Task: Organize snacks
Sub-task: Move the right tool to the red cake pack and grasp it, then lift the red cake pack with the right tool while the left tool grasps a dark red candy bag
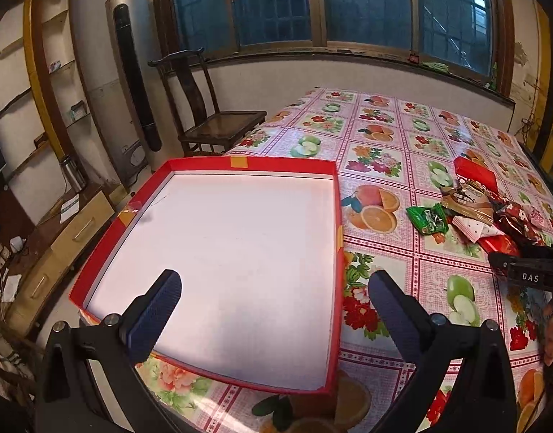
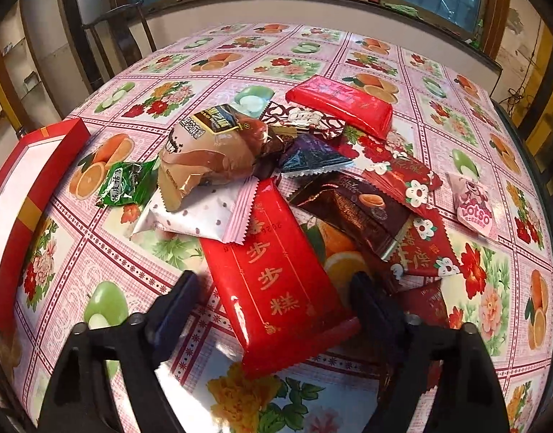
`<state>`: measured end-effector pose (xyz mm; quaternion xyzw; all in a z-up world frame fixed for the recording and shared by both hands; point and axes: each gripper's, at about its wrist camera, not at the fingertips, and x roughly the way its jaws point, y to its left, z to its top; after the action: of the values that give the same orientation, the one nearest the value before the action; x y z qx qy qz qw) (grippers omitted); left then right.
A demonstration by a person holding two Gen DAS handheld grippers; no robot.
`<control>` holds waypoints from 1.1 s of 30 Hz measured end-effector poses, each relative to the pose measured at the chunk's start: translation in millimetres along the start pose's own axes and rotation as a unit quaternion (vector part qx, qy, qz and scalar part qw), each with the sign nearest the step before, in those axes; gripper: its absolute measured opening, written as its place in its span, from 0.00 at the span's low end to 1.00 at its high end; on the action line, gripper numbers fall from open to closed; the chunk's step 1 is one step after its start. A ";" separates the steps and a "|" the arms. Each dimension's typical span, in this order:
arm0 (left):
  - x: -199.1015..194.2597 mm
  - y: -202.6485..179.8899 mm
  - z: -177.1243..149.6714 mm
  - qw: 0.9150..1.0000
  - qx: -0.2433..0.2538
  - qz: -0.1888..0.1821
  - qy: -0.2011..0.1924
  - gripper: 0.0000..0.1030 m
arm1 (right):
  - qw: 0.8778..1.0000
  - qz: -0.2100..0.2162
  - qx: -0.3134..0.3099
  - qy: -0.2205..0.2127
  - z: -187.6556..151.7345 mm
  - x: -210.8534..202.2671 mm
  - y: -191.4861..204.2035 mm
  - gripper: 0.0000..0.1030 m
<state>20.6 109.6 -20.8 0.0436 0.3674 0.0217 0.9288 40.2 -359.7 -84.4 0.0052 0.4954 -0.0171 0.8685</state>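
Red foil fills the near view of the right tool (image 2: 276, 297): a long red snack pack (image 2: 276, 274) with gold characters lies between its parted fingers, which seem not to press on it, though blur hides the left pad. Beyond it the snack pile (image 2: 312, 166) sprawls on the flowered desk (image 2: 218, 57), with a green packet (image 2: 126, 184) at its left edge. Farther left, the left tool (image 1: 273, 297) hangs released over the empty red box (image 1: 218, 249), fingers wide apart.
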 end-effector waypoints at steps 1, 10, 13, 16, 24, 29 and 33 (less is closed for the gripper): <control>0.4 -6.4 2.9 1.000 0.013 -0.003 0.000 1.00 | 1.000 0.005 0.000 -0.002 -2.7 -3.6 -3.7 0.61; 6.9 -69.4 14.8 0.993 0.101 -0.053 0.002 1.00 | 0.992 0.117 0.055 0.017 -50.5 -49.3 -54.1 0.52; 9.4 -93.5 13.3 0.990 0.122 -0.069 0.009 1.00 | 0.977 0.168 0.128 -0.006 -73.6 -71.3 -98.1 0.52; 9.1 -119.8 10.0 0.985 0.146 -0.088 0.011 1.00 | 0.951 0.233 0.200 -0.044 -98.3 -91.4 -141.3 0.52; 1.9 -183.7 8.8 0.974 0.176 -0.138 0.032 1.00 | 0.870 0.328 0.336 -0.150 -137.7 -108.5 -212.8 0.52; -8.5 -244.4 9.7 0.963 0.212 -0.163 0.028 1.00 | 0.838 0.324 0.408 -0.161 -145.6 -97.5 -231.6 0.52; -4.1 -294.2 11.6 0.948 0.255 -0.184 0.049 1.00 | 0.807 0.350 0.445 -0.165 -157.7 -92.4 -242.9 0.52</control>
<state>28.0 -184.3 -38.0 0.2094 0.4075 -0.2414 0.8555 -150.9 -596.1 -83.2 0.5615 0.2468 0.0691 0.7868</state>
